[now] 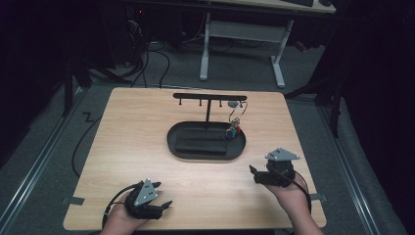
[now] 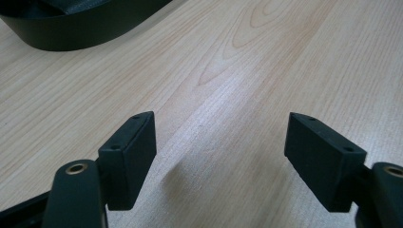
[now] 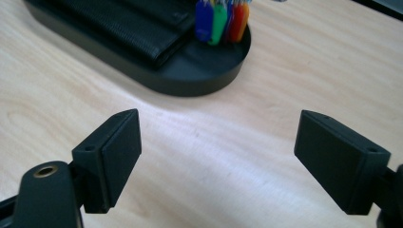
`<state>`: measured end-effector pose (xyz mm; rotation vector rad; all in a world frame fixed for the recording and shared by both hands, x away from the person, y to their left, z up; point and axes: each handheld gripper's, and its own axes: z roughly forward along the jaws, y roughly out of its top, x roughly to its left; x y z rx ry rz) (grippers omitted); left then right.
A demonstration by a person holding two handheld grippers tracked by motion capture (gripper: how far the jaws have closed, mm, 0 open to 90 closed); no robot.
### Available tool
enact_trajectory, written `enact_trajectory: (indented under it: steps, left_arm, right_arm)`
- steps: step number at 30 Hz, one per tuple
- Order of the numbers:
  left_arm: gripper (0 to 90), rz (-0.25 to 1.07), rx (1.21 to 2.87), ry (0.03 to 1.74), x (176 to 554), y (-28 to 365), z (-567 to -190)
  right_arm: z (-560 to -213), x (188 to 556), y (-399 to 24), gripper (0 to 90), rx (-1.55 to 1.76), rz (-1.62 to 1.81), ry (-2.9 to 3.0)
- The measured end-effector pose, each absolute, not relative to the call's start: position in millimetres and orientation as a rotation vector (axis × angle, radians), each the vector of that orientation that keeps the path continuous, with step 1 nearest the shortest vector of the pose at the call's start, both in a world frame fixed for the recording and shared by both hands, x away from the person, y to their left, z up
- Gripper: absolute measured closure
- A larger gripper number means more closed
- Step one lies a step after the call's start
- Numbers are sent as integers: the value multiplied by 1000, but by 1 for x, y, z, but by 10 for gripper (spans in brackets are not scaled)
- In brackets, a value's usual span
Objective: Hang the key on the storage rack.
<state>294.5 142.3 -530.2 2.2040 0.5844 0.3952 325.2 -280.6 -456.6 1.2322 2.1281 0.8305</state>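
Keys [image 1: 234,131] already hang from the rack [image 1: 209,97] over the tray [image 1: 172,142]; both grippers, left [image 1: 166,205] and right [image 1: 253,172], rest wide and empty, job looks done

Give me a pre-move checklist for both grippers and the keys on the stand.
1. Right gripper open with nothing between its jaws: ok.
2. Left gripper open and empty: ok.
3. Key ring hanging from the stand's bar: ok.
4. Coloured key tags hanging over the tray's right end: ok.
5. Ring seated fully on its peg: cannot tell.
6. Both grippers apart from the tray: ok.
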Motion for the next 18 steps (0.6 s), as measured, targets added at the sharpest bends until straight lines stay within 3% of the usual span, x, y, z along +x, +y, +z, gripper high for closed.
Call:
enact_trajectory:
  steps: [6, 9, 18]
  left_arm:
    - [265, 395, 2196, 593, 292, 141, -531]
    - [266, 397, 2193, 589, 289, 139, -530]
    - [266, 396, 2210, 581, 291, 134, -531]
  right_arm:
    - [-493, 295, -287, 145, 1241, 934, 2075]
    - [-513, 265, -295, 189, 1206, 1008, 1902]
    - [-510, 257, -309, 174, 1271, 1043, 1892]
